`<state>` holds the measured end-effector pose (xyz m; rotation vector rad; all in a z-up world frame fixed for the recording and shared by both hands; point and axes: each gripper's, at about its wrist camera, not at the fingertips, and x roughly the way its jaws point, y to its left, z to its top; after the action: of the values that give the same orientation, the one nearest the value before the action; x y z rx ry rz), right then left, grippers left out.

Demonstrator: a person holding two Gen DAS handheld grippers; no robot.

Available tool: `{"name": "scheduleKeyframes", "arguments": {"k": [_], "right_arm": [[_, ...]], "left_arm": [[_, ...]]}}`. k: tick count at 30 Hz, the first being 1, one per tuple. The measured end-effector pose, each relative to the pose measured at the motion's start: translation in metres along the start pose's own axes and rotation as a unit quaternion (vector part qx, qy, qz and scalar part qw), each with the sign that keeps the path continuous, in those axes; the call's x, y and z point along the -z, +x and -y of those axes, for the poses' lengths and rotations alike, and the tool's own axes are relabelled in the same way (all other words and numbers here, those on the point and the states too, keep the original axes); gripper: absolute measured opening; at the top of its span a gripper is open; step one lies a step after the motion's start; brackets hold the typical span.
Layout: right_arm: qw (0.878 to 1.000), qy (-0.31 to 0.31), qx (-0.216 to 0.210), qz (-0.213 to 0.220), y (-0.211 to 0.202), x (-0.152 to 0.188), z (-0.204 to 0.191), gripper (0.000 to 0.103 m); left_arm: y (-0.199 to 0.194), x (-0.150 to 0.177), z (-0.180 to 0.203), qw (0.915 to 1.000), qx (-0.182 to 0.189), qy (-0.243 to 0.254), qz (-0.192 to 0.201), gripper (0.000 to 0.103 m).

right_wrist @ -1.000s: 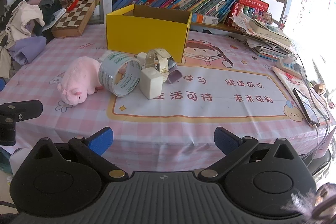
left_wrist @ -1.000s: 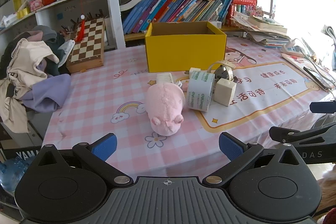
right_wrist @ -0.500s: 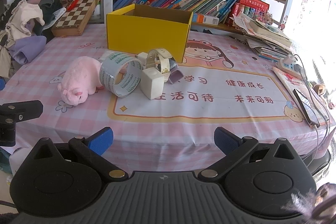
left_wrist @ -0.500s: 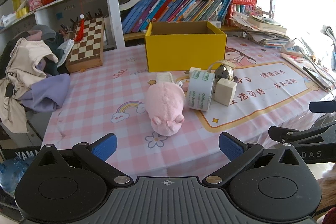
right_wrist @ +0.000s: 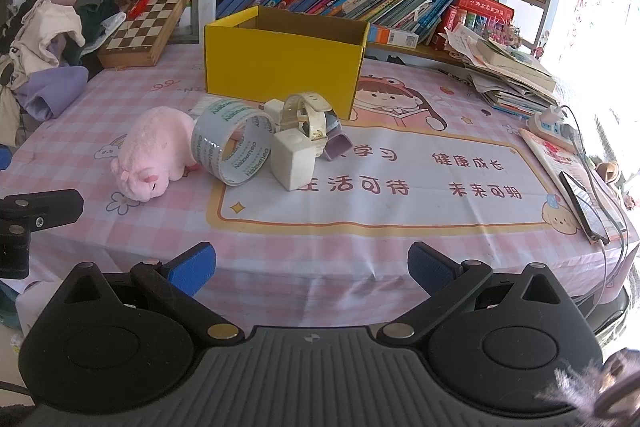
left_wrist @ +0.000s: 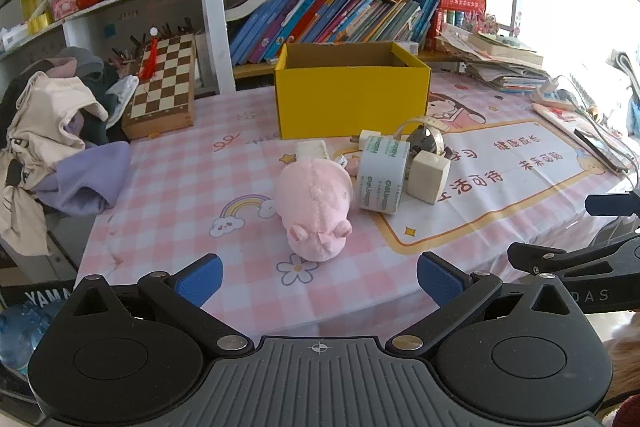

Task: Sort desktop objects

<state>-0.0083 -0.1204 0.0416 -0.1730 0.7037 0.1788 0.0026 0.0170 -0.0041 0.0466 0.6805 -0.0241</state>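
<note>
- The left gripper (left_wrist: 318,277) is held at the near edge of the desk (left_wrist: 192,187), its blue-padded fingers spread wide with nothing between them.
- The right gripper (right_wrist: 310,265) is likewise spread wide and empty, held at the desk's near edge further right.
- A pink plush pig (left_wrist: 314,203) lies on the checked cloth just ahead of the left gripper, snout toward the camera.
- A tape roll (right_wrist: 232,147) stands on its edge touching the pig's right side.
- A cream block (right_wrist: 292,161) stands upright against the tape, nearest the right gripper.
- Behind the block sits a cream watch (right_wrist: 306,117), strap looped, with a small purple piece (right_wrist: 338,147) just beside it.
- A white cube (left_wrist: 314,149) lies behind the pig.
- A yellow box (right_wrist: 280,63), open at the top, stands behind this cluster, near the middle of the desk.
- A chessboard (left_wrist: 166,87) leans at the back left, beside a heap of clothes (left_wrist: 52,135).
- A phone (right_wrist: 580,207) lies near the desk's right edge.
</note>
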Motion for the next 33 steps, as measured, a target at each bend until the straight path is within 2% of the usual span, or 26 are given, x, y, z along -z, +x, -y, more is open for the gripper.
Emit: {"name": "scheduleKeyframes", "arguments": {"k": [22,33], "right_arm": [[1.000,-0.007,0.000,0.005,-0.003,-0.001,-0.013,0.103],[1.000,0.003,0.008,0.013,-0.010,0.000,-0.020,0.103]], "left_arm": [[0.001,0.004,-0.011,0.9996,0.026,-0.008,-0.001,0.103],[-0.006,0.007,-0.017,0.9989,0.044,0.004,0.016,0.103]]}}
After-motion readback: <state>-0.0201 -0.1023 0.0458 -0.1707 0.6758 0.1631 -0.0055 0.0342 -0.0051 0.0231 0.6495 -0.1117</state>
